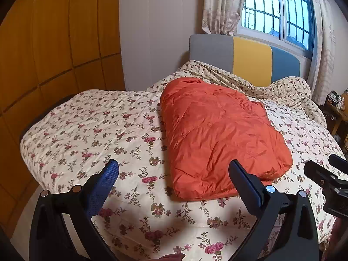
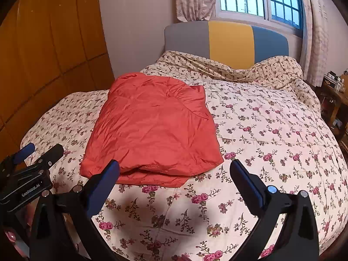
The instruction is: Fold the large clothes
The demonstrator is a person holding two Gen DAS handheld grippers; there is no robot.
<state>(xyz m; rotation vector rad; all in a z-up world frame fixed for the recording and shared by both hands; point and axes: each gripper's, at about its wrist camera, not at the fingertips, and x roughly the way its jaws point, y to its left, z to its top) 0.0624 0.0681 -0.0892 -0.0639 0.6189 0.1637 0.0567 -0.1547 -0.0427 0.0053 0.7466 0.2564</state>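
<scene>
Left wrist view: left claw spread wide and empty, held above the floral quilt just short of the orange padded garment, which lies folded mid-bed; if another fold is wanted, take the near hem at both corners and lift evenly. Right wrist view: right claw likewise spread, empty, near that hem; rumpled bedding by the headboard sits well clear, nothing blocks the reach.

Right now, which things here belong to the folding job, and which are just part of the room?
Part of the job:
- orange padded garment, lying folded on the bed
- left gripper, open
- right gripper, open

Just there:
- floral quilt
- headboard
- curtains
- wooden wardrobe
</scene>
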